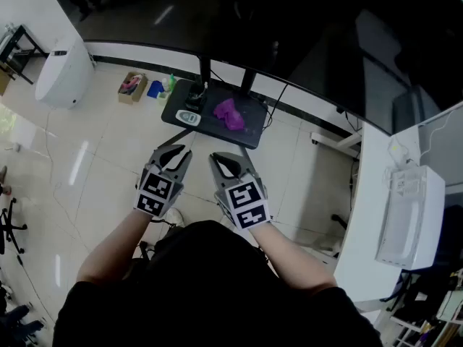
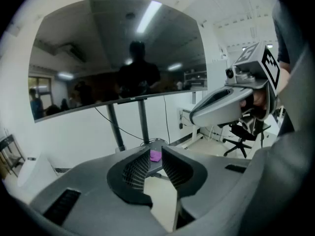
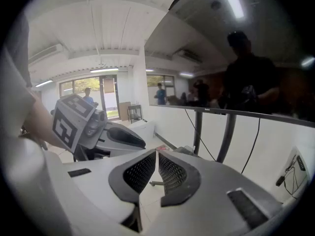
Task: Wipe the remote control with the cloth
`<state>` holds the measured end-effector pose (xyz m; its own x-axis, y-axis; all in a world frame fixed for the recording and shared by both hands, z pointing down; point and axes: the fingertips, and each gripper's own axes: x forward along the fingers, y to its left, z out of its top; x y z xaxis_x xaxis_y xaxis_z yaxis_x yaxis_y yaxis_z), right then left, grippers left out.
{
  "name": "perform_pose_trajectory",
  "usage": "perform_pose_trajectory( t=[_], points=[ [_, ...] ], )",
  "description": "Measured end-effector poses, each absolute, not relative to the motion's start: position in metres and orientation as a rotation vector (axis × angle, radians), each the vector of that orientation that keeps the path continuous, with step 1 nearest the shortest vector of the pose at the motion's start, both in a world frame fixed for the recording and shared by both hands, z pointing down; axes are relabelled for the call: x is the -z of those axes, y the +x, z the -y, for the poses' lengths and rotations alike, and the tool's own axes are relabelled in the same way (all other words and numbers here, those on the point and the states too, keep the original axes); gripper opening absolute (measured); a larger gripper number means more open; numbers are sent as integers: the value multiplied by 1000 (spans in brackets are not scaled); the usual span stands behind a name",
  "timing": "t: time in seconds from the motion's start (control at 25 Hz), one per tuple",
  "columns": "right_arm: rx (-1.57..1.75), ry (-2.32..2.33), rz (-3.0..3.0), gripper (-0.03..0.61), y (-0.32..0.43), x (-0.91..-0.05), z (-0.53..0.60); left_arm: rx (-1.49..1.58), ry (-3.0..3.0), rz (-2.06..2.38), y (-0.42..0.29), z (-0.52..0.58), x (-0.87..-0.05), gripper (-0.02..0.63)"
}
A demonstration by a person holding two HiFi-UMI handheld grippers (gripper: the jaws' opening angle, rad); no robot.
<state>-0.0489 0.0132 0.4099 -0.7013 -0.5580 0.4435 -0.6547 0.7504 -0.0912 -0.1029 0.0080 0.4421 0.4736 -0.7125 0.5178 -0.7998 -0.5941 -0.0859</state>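
Both claws are hanging in the air above the tiled floor (image 1: 94,172), side by side and well short of the bench (image 1: 249,127). The left claw (image 1: 184,152) is clenching on nothing: in the left gripper view its ribbed pads (image 2: 139,170) are standing almost together, leaving only a thin slit at the tips. The right claw (image 1: 217,158) is likewise clenching empty, its pads (image 3: 171,172) all but meeting in the right gripper view. Each claw is pointing forward and somewhat down, toward the small black bench sitting at the foot of the large dark screen (image 1: 289,27).

The remote control (image 1: 189,118) is lying on the left part of the bench, pale against the black top. The purple cloth (image 1: 230,114) is lying crumpled just to its right, apart from it and from both claws. A dark object (image 1: 197,92) that I cannot make out is sitting behind the remote.

On the floor left of the bench, an open cardboard box (image 1: 132,87) is holding something pink; its contents are too small to tell further. A blue item (image 1: 155,89) and a green bottle (image 1: 171,84) are standing beside the box, outside it.
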Motion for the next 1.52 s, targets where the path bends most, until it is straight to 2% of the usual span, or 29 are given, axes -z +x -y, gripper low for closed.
perform_pose_trajectory(
  t=[0.28, 0.52, 0.72, 1.12, 1.52],
  points=[
    [-415, 870, 2502, 51, -51, -454, 20, -1009, 2566, 1165, -121, 46, -495, 161],
    [-498, 915, 2406, 51, -68, -515, 63, -1271, 2567, 911, -155, 109, -596, 256],
    [-579, 964, 2329, 51, -80, -569, 92, -1561, 2602, 666, -183, 162, -681, 310],
    [-592, 984, 2292, 51, -85, -623, 131, -1613, 2567, 336, -187, 203, -774, 383],
    [-509, 991, 2257, 51, -59, -646, 182, -1608, 2579, 265, -181, 202, -787, 383]
  ],
)
